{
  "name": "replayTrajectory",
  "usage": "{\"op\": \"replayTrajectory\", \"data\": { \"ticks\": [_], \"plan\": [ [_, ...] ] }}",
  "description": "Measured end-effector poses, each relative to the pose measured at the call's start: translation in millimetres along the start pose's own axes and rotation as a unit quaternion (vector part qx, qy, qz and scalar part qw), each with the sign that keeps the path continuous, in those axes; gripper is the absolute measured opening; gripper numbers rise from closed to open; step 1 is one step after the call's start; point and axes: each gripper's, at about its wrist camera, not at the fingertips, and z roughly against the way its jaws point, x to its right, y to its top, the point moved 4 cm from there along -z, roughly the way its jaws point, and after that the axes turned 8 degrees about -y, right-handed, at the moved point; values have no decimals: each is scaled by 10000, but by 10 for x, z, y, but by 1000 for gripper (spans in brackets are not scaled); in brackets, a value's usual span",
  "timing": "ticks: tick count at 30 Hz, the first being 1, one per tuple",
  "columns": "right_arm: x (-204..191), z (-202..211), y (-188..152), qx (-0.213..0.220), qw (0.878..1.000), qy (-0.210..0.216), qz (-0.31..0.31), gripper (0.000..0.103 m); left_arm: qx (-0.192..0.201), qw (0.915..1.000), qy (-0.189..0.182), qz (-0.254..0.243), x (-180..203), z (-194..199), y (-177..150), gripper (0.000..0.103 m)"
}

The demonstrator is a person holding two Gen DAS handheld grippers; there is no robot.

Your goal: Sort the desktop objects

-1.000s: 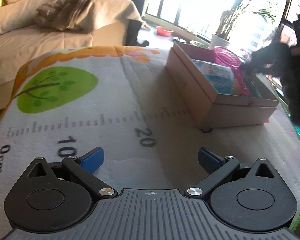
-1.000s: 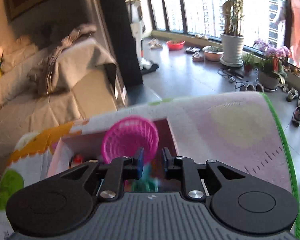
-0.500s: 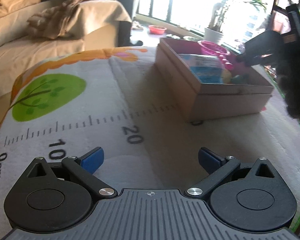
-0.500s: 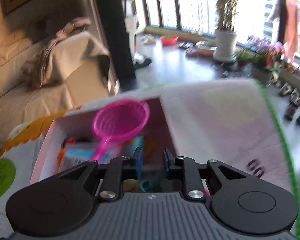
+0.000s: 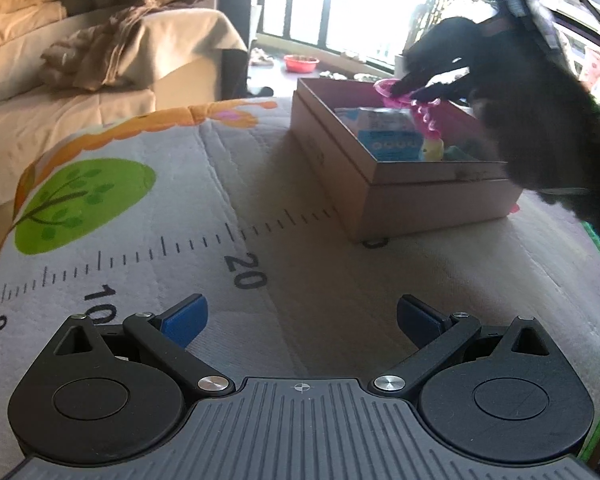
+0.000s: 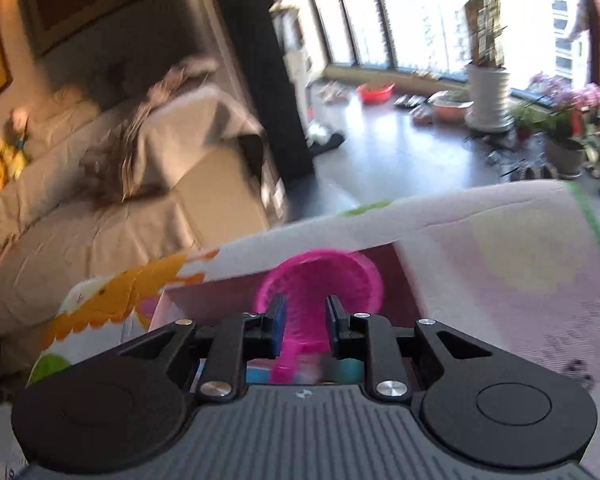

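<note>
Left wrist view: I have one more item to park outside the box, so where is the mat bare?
The ruler-print mat is bare between the green tree print and the cardboard box, and ahead of the left hand-held gripper. The box is crowded: pink strainer, blue-and-white pack, right hand-held gripper over it.

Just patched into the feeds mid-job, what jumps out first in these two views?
The bright pink strainer grabs the eye: its mesh bowl sits at the far end of the open cardboard box, with the right gripper over the box and its fingers parted either side of the handle. Next is the colourful ruler-print mat under the box, where the left gripper hovers wide open and empty.
</note>
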Motion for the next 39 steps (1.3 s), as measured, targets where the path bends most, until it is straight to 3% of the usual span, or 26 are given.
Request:
{"op": "replayTrajectory", "data": {
  "ticks": [3,8,13,14,16,18,22,28,34,38,39],
  "plan": [
    [-4,-43,-76,-221,9995,-205,127,21,96,10000,13,-6,-46,66,-12,103],
    [142,150,-242,-241,9992,-276,186,21,119,9999,-59,11,-63,39,-14,103],
    [209,342,-294,-106,9998,183,54,26,45,9998,-52,-174,49,-40,-43,103],
    [220,393,-299,-85,9993,370,-11,31,19,9998,-17,-216,58,-46,-55,103],
    [276,533,-297,12,9970,729,-257,53,-2,9998,41,-219,43,-43,-66,103],
    [335,658,-290,216,9966,715,-359,61,-6,9998,116,-163,17,-34,-64,103],
    [344,738,-376,99,9966,741,-332,58,58,9998,142,-129,26,-6,-36,103],
    [-21,468,-578,-519,9947,887,-103,52,-18,9994,50,-336,150,-39,-28,103],
    [-198,312,-570,-417,9946,945,-37,53,-2,9990,318,-300,76,-21,-52,103],
    [-25,624,-622,53,9972,737,-64,56,-5,9988,486,-115,-48,-19,-97,103],
    [44,758,-657,204,9977,638,-25,61,0,9989,460,-82,-61,-17,-115,103]
  ]
}}
